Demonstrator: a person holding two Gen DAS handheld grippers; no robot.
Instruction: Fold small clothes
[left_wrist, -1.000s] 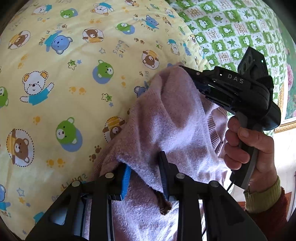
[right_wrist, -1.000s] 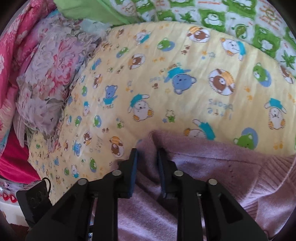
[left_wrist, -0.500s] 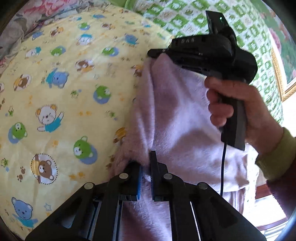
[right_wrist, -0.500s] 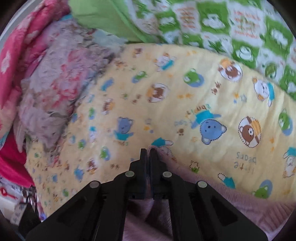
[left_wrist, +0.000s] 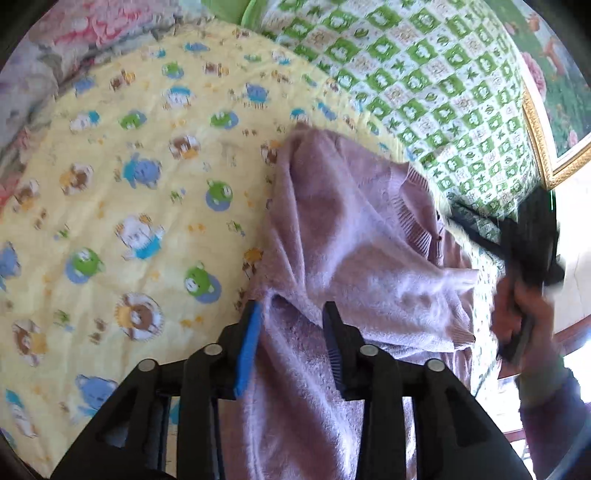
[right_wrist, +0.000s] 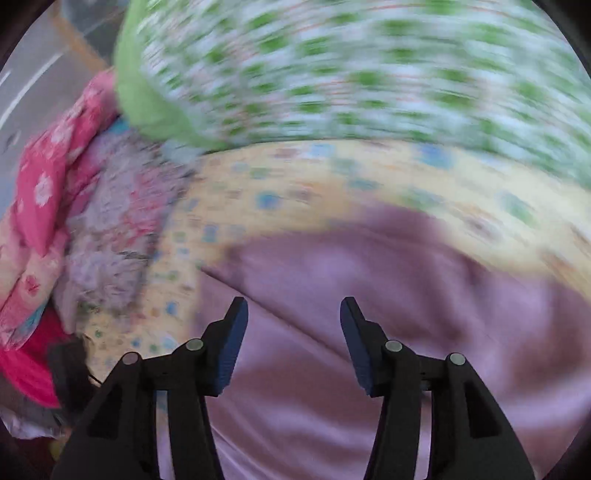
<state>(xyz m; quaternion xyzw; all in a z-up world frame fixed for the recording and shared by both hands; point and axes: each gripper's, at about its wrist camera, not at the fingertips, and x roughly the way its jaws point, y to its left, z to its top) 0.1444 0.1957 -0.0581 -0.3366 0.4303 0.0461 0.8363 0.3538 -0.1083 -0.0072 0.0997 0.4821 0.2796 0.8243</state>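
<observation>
On the yellow quilt, left wrist view: the sweater lies folded over, centre to five o'clock. The left gripper is opening, knit between its pads but unpinched. Right wrist view, blurred: the right gripper is opening above the sweater, nothing held. Fold released, I judge; next needs a fresh edge.

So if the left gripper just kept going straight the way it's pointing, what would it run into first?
Most likely the lilac sweater: the fabric already lies between the left gripper's opening jaws and stretches ahead of them. The yellow bear-print quilt lies beneath, though depth is hard to judge.
</observation>
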